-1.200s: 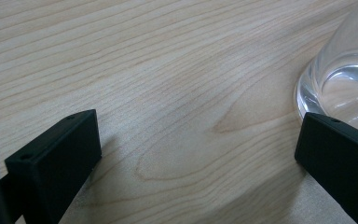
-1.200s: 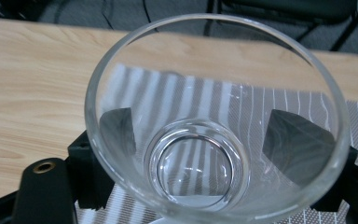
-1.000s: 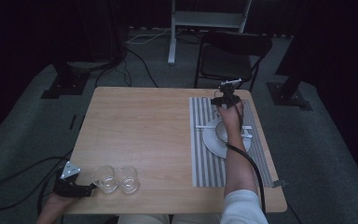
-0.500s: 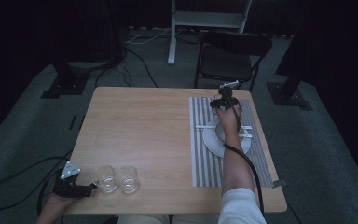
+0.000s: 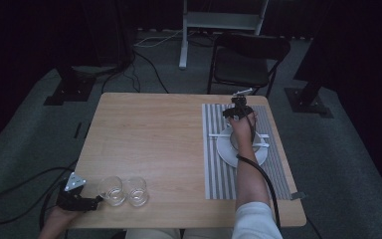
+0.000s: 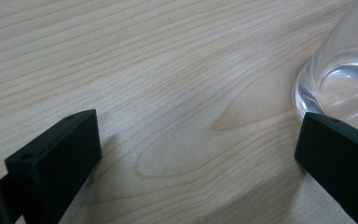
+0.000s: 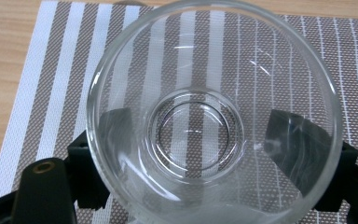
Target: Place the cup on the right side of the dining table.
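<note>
A: From above, what was where?
B: The right gripper (image 5: 238, 110) hung over the grey-and-white striped woven placemat (image 5: 219, 169), beyond the round white plate (image 5: 229, 152). The left gripper (image 5: 87, 201) sat by two clear glass cups (image 5: 124, 190).

A: Left gripper view?
B: Jaws spread apart on the pale wooden table (image 6: 168, 70), one cup's base just beside a jaw.

A: Right gripper view?
B: Jaws clamped on a clear glass tumbler (image 7: 214, 116) above the placemat.

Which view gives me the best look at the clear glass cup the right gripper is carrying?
The right gripper view: the clear glass cup sits large between the right gripper's black jaws, above the grey-and-white striped placemat. In the high view the hand hides it. The left gripper view shows another glass by the left gripper.
</note>
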The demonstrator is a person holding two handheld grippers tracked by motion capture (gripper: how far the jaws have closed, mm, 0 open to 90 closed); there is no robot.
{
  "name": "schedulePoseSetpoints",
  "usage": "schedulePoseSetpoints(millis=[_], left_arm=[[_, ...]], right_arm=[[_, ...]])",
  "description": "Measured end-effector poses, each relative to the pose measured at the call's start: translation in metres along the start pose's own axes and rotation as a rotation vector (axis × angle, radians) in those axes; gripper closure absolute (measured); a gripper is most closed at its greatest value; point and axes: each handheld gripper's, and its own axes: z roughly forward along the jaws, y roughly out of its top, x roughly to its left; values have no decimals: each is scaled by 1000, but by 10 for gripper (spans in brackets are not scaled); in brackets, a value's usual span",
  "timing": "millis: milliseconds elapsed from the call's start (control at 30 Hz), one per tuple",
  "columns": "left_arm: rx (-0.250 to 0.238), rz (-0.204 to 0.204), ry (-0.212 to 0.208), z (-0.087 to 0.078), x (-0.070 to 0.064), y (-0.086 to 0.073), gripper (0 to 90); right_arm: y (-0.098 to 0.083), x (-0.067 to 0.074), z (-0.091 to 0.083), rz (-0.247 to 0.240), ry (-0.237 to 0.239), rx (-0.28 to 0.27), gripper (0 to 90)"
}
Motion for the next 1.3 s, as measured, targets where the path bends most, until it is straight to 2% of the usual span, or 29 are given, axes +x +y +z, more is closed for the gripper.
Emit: schedulePoseSetpoints(millis=[433, 633, 700, 833, 967, 1033, 1133, 1300], left_arm=[[0, 0, 0, 0, 0, 0, 6], [0, 0, 0, 0, 0, 0, 6], [0, 1, 0, 0, 0, 0, 6], [0, 0, 0, 0, 0, 0, 6], [0, -1, 1, 0, 0, 0, 6], [0, -1, 1, 0, 0, 0, 6], [0, -1, 1, 0, 0, 0, 6], [0, -1, 1, 0, 0, 0, 6]], right_arm=[[-10, -2, -25, -44, 16, -53, 210], [-20, -7, -44, -27, 67, -108, 243], [-25, -6, -48, -46, 69, -122, 243], [-34, -4, -59, -47, 115, -160, 242], [-40, -1, -67, -58, 136, -179, 205], [-43, -1, -71, -61, 167, -178, 175], [-49, 1, -76, -86, 170, -182, 128], [-62, 4, -85, -131, 206, -205, 129]])
